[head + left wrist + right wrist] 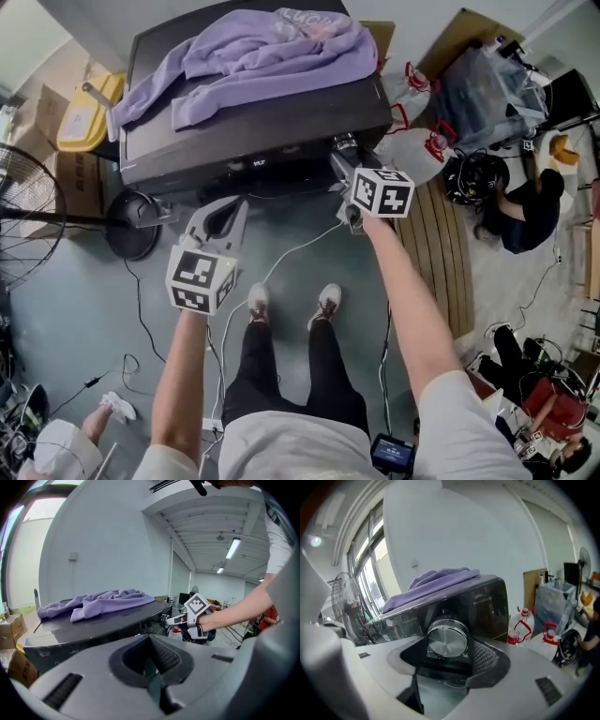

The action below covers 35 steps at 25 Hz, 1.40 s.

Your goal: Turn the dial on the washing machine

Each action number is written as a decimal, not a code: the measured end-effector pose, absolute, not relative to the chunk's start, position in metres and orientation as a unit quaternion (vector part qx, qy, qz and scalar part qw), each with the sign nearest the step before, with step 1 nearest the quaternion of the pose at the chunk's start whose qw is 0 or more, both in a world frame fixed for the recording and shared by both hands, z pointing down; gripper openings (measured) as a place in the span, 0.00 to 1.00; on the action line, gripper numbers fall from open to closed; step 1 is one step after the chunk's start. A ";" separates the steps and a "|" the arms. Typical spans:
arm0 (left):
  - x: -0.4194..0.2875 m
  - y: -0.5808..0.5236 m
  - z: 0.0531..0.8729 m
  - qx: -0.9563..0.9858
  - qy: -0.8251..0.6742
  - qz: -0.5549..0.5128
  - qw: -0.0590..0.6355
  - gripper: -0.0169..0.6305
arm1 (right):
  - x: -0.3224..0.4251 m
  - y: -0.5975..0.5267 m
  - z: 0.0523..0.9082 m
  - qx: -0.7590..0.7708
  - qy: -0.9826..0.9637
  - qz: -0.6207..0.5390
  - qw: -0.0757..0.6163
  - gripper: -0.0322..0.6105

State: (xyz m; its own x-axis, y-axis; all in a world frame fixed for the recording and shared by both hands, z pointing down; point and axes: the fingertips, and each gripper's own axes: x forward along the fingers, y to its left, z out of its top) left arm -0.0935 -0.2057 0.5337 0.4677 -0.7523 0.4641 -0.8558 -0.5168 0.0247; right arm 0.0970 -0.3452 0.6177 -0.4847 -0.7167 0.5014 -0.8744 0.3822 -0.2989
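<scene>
A black washing machine stands in front of me with a purple garment spread over its lid. Its round silver dial sits at the right end of the front panel. My right gripper reaches up to that spot. In the right gripper view the dial fills the space between the jaws of the right gripper, and the ribbed right pad lies against its rim. My left gripper hangs shut and empty in front of the machine's lower middle; in its own view it is apart from the panel.
A standing fan and cardboard boxes are at the left. Two water jugs and a wooden pallet lie right of the machine. A person crouches further right. A white cable runs across the floor by my feet.
</scene>
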 end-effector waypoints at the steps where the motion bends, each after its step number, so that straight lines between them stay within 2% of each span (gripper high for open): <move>1: -0.093 -0.206 0.534 0.847 -0.475 0.202 0.129 0.05 | 0.098 -0.345 0.618 0.482 -0.817 0.285 0.137 0.49; 4: -0.094 -0.207 0.533 0.846 -0.476 0.202 0.131 0.05 | 0.098 -0.344 0.618 0.469 -0.809 0.339 0.103 0.49; 9: -0.092 -0.208 0.533 0.847 -0.475 0.202 0.130 0.05 | 0.097 -0.344 0.616 0.419 -0.774 0.474 -0.010 0.49; 12: -0.092 -0.209 0.534 0.847 -0.474 0.202 0.131 0.05 | 0.097 -0.344 0.616 0.402 -0.759 0.510 -0.046 0.49; 21: -0.089 -0.208 0.532 0.848 -0.472 0.204 0.128 0.05 | 0.102 -0.339 0.613 0.412 -0.766 0.492 -0.039 0.49; 27: -0.095 -0.211 0.500 0.851 -0.474 0.195 0.112 0.05 | 0.145 -0.310 0.580 0.460 -0.770 0.442 -0.007 0.49; 29: -0.101 -0.214 0.482 0.852 -0.476 0.191 0.102 0.05 | 0.155 -0.300 0.557 0.480 -0.780 0.400 0.027 0.40; 31: -0.104 -0.217 0.461 0.854 -0.479 0.182 0.091 0.05 | 0.163 -0.291 0.528 0.503 -0.791 0.344 0.058 0.18; 32: -0.105 -0.219 0.449 0.854 -0.482 0.176 0.084 0.05 | 0.166 -0.287 0.512 0.511 -0.796 0.317 0.070 0.13; 35: -0.105 -0.219 0.410 0.857 -0.485 0.163 0.054 0.05 | 0.167 -0.273 0.457 0.514 -0.815 0.257 0.075 0.10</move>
State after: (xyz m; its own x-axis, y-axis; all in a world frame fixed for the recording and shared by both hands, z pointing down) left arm -0.1046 -0.2193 0.4104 0.4765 -0.8137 0.3331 -0.8492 -0.5240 -0.0653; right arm 0.1669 -0.2735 0.4568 -0.4598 -0.7991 0.3874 -0.8766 0.3389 -0.3415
